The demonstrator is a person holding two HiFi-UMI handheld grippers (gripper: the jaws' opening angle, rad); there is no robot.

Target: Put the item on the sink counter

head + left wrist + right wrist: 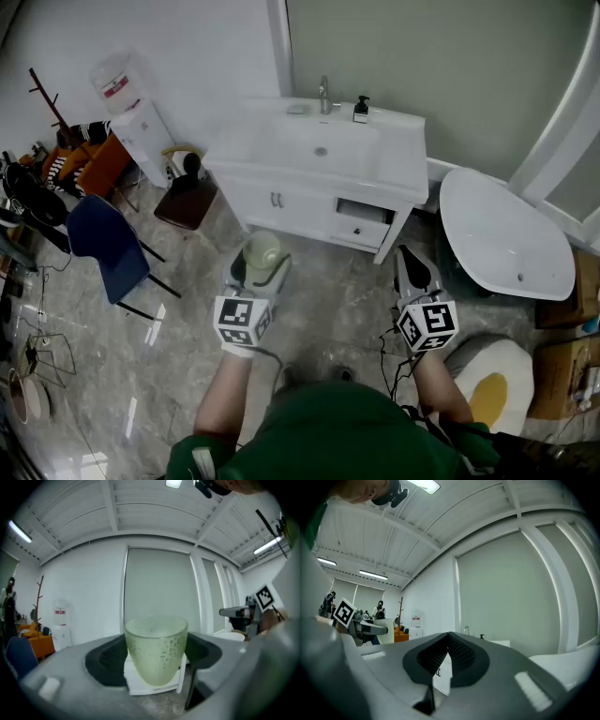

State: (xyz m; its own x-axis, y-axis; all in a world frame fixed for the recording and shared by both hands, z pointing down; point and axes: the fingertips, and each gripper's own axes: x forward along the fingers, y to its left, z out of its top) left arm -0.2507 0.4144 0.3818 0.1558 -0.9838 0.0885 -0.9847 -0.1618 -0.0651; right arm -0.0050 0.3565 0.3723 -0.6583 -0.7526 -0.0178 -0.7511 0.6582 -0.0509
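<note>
The left gripper (257,273) clamped a frosted green glass cup (156,649) upright between wide-set jaws; the right gripper (448,642) was pinched together, empty, near the sink counter (405,155)

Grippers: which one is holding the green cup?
The left gripper: the pale green frosted glass cup sits gripped between its jaws. The right gripper has its jaws closed together, with nothing between them.

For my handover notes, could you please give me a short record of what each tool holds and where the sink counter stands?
held item: frosted pale green cup, upright
left tool: closed on the cup's sides
right tool: jaws together, nothing between them
target: white sink counter, ahead of the person; cup not yet on it
on counter: faucet and soap bottle at the back edge
</note>
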